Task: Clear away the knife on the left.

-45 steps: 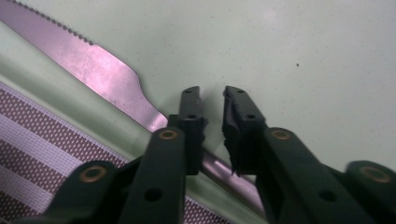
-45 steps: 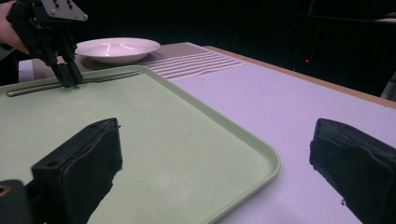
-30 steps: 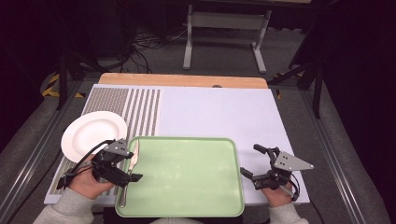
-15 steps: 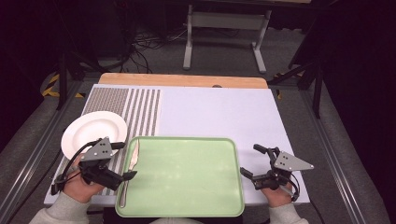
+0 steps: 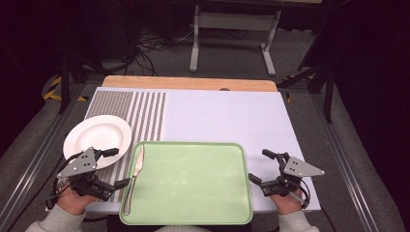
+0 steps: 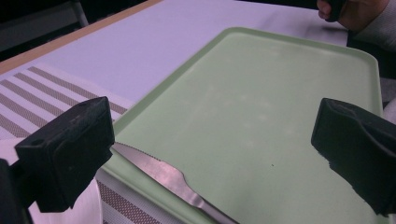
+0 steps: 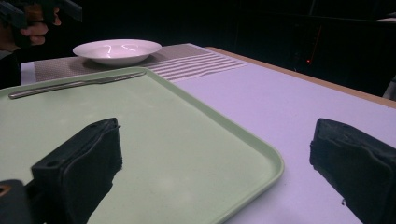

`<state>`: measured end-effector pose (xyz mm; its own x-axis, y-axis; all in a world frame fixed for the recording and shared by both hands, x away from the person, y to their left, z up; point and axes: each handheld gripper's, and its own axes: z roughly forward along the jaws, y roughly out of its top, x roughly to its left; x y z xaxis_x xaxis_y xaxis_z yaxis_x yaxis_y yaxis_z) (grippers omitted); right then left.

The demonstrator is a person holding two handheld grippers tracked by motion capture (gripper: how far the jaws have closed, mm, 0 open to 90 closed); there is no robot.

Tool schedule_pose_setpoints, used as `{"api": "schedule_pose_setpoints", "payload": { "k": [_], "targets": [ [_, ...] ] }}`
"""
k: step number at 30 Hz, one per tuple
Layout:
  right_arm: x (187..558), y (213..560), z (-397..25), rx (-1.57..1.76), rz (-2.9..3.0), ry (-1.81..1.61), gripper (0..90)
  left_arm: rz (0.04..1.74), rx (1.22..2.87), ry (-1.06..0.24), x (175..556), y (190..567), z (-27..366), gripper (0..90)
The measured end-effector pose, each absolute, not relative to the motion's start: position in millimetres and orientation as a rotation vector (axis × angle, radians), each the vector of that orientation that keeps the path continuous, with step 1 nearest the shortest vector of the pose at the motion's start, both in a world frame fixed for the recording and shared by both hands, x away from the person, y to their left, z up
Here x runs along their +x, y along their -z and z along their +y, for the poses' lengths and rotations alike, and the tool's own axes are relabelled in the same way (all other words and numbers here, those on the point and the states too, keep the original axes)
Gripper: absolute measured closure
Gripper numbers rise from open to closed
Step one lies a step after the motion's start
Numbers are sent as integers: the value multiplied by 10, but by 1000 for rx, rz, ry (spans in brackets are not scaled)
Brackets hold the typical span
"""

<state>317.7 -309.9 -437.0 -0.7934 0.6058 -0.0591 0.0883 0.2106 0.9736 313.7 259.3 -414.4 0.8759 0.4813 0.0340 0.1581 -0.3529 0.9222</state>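
While the left gripper [image 5: 114,166] hung with its jaws spread wide and nothing between them, it sat over the table's near-left corner, just off the left rim of the tray [image 5: 193,181]. From its own view the jaws framed the tray's bare floor, with the knife [image 6: 173,179] low between them.

That knife [image 5: 135,176] lay along the tray's left rim, its long axis running near to far. Its blade pointed toward the far edge and its handle toward the near edge, the metal resting on the raised lip rather than flat on the floor. The plate [image 5: 97,138] stood just beyond the gripper on the striped mat [image 5: 140,111], beside the tray's far-left corner.

Across the tray, the right gripper [image 5: 258,166] was also spread and held nothing, off the tray's right rim near the table's near-right corner. The tray's floor was bare green from the knife to the right rim, and the white table [image 5: 227,118] beyond the tray's far rim lay open to its wooden far edge.
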Motion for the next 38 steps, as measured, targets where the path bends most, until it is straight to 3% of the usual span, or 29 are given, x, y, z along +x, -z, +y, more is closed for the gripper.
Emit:
{"api": "schedule_pose_setpoints", "payload": {
  "k": [11, 19, 38],
  "targets": [
    [3180, 4384, -3098, 645, 2070, -1611, 29, 551, 1811, -358, 3128, 4455, 2816, 3],
    [3189, 4411, -3098, 660, 2077, -1617, 29, 588, 1867, -328, 3146, 4658, 2832, 3],
    [3191, 4421, -3096, 663, 2081, -1626, 29, 602, 1796, -346, 3124, 4603, 2820, 3]
  ]
}}
